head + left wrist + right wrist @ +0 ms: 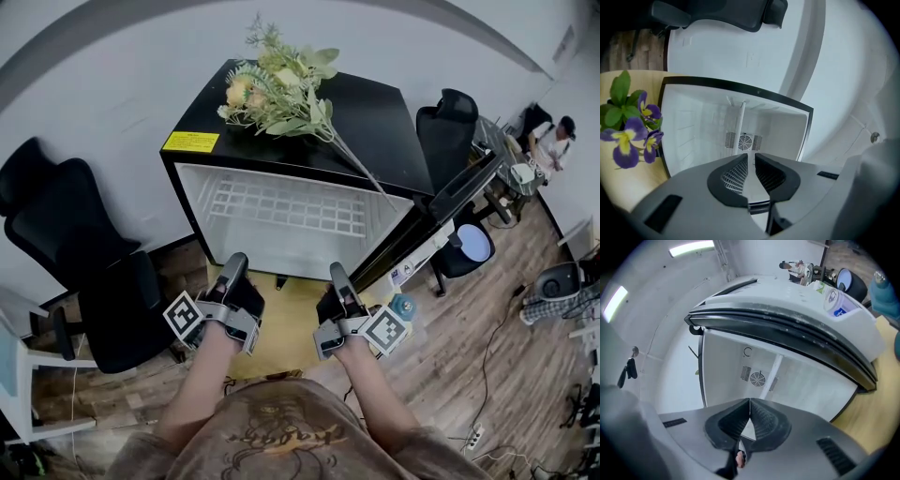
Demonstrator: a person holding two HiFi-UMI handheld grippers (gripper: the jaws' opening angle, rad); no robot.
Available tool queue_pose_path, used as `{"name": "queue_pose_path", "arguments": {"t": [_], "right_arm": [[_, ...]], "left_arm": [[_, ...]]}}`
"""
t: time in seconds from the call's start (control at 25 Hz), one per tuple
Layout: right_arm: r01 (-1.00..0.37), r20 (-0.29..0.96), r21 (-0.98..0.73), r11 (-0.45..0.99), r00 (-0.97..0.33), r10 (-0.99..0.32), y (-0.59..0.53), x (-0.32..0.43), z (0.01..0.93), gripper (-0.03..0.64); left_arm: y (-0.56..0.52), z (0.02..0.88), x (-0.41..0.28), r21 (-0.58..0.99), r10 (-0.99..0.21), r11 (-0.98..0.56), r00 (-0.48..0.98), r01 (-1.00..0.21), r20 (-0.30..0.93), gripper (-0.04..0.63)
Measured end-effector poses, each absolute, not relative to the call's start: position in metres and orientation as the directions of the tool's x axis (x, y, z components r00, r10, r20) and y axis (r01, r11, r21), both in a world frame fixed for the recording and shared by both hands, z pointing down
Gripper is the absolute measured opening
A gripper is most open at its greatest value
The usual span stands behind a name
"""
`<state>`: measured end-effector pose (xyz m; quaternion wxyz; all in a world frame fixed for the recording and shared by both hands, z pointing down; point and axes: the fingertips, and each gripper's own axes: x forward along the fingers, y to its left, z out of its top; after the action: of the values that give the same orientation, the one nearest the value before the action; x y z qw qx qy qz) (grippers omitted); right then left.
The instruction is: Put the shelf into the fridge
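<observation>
In fridge (375, 122), shelf (281, 206) grid clearest in head view, left gripper (750, 159) narrow, right gripper (749, 401) closed.

Closed, empty hand-held gripper (749, 401) before open fridge (725, 357).

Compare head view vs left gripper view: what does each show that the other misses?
Head view only: the bouquet and yellow label on the fridge top, the swung-open door, and the right tool.
Left gripper view only: the fan vent on the back wall, and purple flowers at the left edge.
Both: the open fridge, the white shelf inside it, and the left tool.
</observation>
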<state>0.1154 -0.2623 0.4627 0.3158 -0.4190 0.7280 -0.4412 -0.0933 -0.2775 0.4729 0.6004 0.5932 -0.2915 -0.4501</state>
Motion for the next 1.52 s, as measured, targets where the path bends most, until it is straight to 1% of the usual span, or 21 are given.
{"name": "queue_pose_path", "arguments": {"t": [0.08, 0.16, 0.32, 0.44, 0.52, 0.68, 0.88, 1.08, 1.24, 1.52], "right_arm": [[-0.339, -0.095, -0.899, 0.277, -0.466, -0.880, -0.253, 0.114, 0.458, -0.014], [-0.372, -0.085, -0.880, 0.295, -0.487, -0.869, -0.245, 0.110, 0.456, -0.014], [-0.497, -0.026, -0.808, 0.317, -0.506, -0.862, -0.236, 0.110, 0.462, -0.015], [-0.612, 0.057, -0.729, 0.307, -0.501, -0.864, -0.232, 0.116, 0.474, -0.015], [-0.677, 0.091, -0.665, 0.317, -0.494, -0.865, -0.230, 0.121, 0.476, -0.015], [-0.766, 0.139, -0.546, 0.338, -0.481, -0.866, -0.227, 0.130, 0.478, -0.015], [-0.840, 0.196, -0.401, 0.365, -0.468, -0.862, -0.220, 0.139, 0.483, -0.014], [-0.872, 0.196, -0.284, 0.399, -0.460, -0.866, -0.216, 0.139, 0.482, -0.012], [-0.876, 0.191, -0.196, 0.440, -0.475, -0.859, -0.213, 0.131, 0.482, -0.008], [-0.883, 0.178, -0.158, 0.442, -0.466, -0.867, -0.211, 0.126, 0.487, -0.008]], "left_arm": [[-0.266, 0.473, -0.096, 0.975, -0.884, -0.108, 0.430, 0.193, -0.183, 0.063], [-0.258, 0.472, -0.099, 0.981, -0.876, -0.127, 0.447, 0.144, -0.179, 0.063], [-0.252, 0.470, -0.102, 0.975, -0.845, -0.215, 0.512, -0.060, -0.154, 0.063], [-0.250, 0.470, -0.103, 0.947, -0.826, -0.263, 0.550, -0.186, -0.122, 0.063], [-0.249, 0.472, -0.107, 0.922, -0.821, -0.282, 0.564, -0.265, -0.088, 0.061], [-0.249, 0.471, -0.112, 0.842, -0.805, -0.352, 0.591, -0.409, -0.049, 0.061], [-0.245, 0.468, -0.109, 0.666, -0.772, -0.468, 0.636, -0.580, 0.012, 0.061], [-0.241, 0.470, -0.102, 0.523, -0.750, -0.539, 0.659, -0.661, 0.059, 0.060], [-0.236, 0.468, -0.099, 0.365, -0.758, -0.585, 0.649, -0.724, 0.073, 0.051], [-0.234, 0.479, -0.100, 0.277, -0.784, -0.570, 0.613, -0.773, 0.098, 0.043]]}}
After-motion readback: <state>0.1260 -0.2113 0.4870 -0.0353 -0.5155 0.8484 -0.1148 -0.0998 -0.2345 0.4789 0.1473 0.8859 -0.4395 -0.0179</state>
